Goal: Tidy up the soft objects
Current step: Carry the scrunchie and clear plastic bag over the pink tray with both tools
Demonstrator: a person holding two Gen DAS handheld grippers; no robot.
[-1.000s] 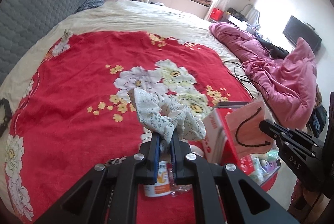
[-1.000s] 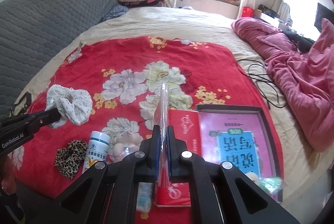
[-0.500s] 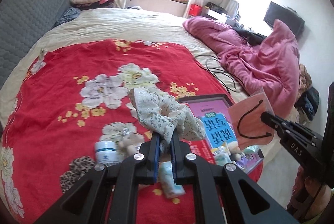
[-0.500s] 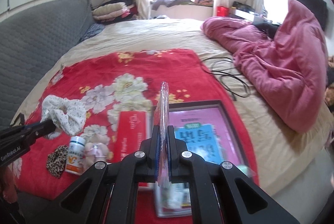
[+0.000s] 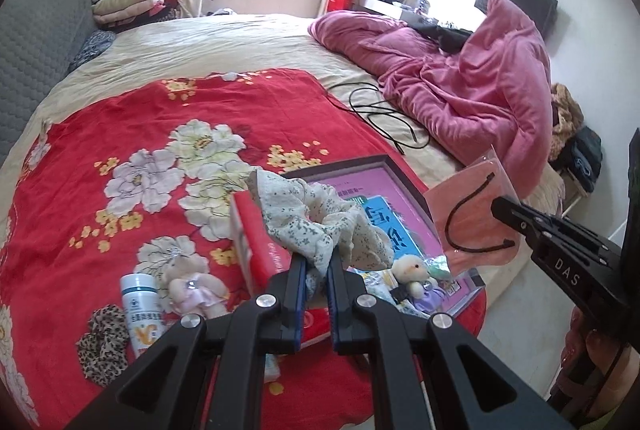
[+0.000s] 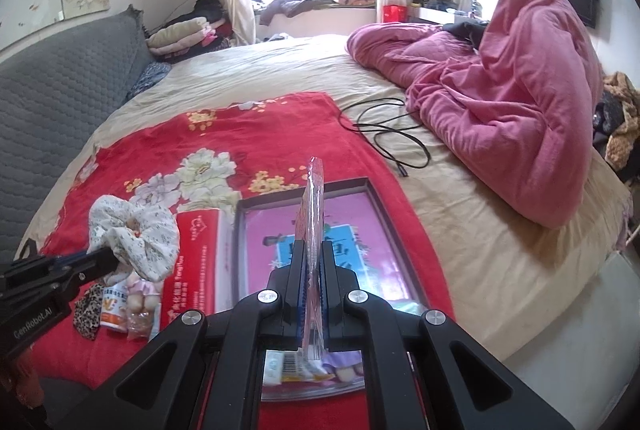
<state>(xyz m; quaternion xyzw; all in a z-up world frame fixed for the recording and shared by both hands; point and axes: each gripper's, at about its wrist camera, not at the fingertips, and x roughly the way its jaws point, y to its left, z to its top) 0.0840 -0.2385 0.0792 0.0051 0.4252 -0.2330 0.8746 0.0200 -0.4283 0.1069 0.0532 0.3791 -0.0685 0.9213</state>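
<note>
My left gripper is shut on a white floral scrunchie and holds it above the red box and the tray; the scrunchie also shows in the right wrist view. My right gripper is shut on a flat clear packet with a pink pad and a black hairband, held upright over the dark-rimmed tray; the packet shows in the left wrist view. A leopard scrunchie, a small plush bear and a white plush toy lie on the red floral blanket.
A red box lies left of the tray. A white bottle stands by the bear. A black cable and a heaped pink quilt lie to the right. The bed edge and floor are at the lower right.
Both grippers have swung to the right with their loads. The scrunchie now hangs over the red box and tray rather than over the blanket; the packet stays over the tray.
</note>
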